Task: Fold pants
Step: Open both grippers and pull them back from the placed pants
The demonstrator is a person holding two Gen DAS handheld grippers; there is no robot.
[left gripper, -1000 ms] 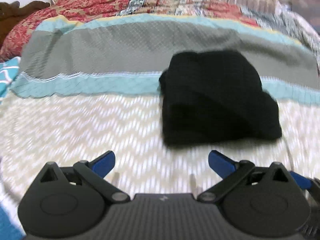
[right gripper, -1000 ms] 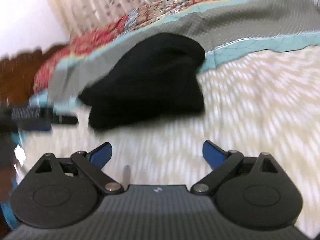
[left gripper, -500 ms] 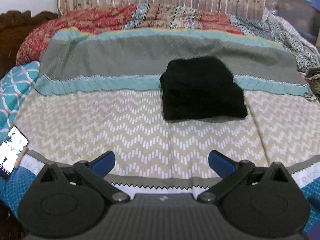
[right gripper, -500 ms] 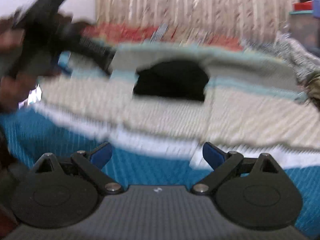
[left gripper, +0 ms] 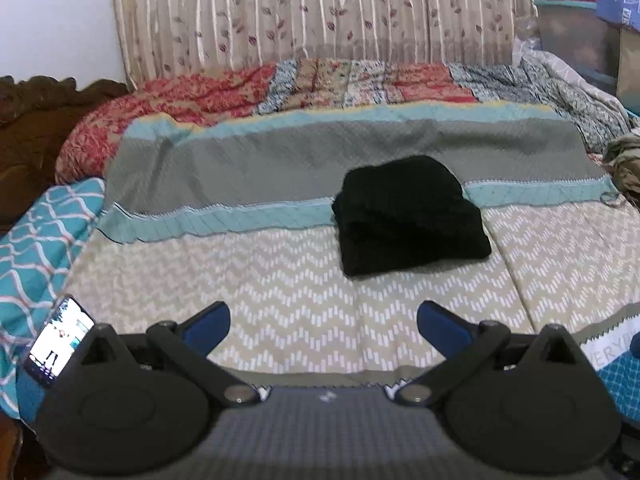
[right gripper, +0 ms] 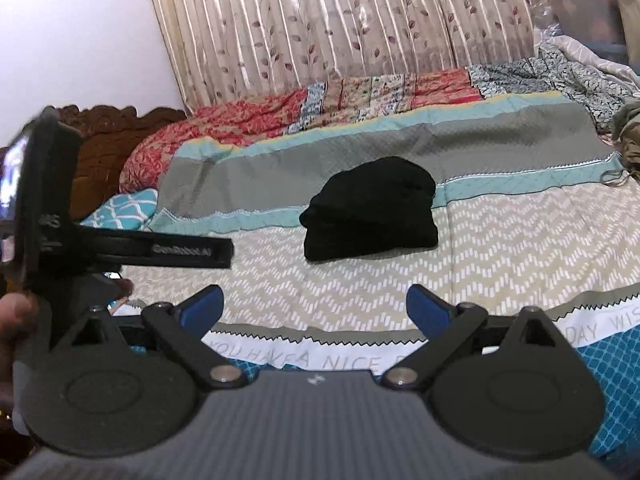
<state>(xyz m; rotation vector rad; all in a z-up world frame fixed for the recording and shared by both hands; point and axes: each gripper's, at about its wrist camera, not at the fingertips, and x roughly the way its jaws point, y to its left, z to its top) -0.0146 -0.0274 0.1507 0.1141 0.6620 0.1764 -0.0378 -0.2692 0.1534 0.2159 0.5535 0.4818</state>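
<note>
The black pants (left gripper: pixel 410 216) lie as a compact folded bundle on the bedspread (left gripper: pixel 280 288), across the line between its grey band and its zigzag part, so the folding looks finished. The left gripper (left gripper: pixel 322 320) and the right gripper (right gripper: pixel 316 306) are both wide open and empty, well apart from the bundle, probably because nothing more needs holding.

Both wrist views look from the bed's (left gripper: pixel 280 292) foot toward the curtain (left gripper: pixel 320 12) at 12 o'clock, well back, sharing the folded black pants (left gripper: pixel 408 216).
</note>
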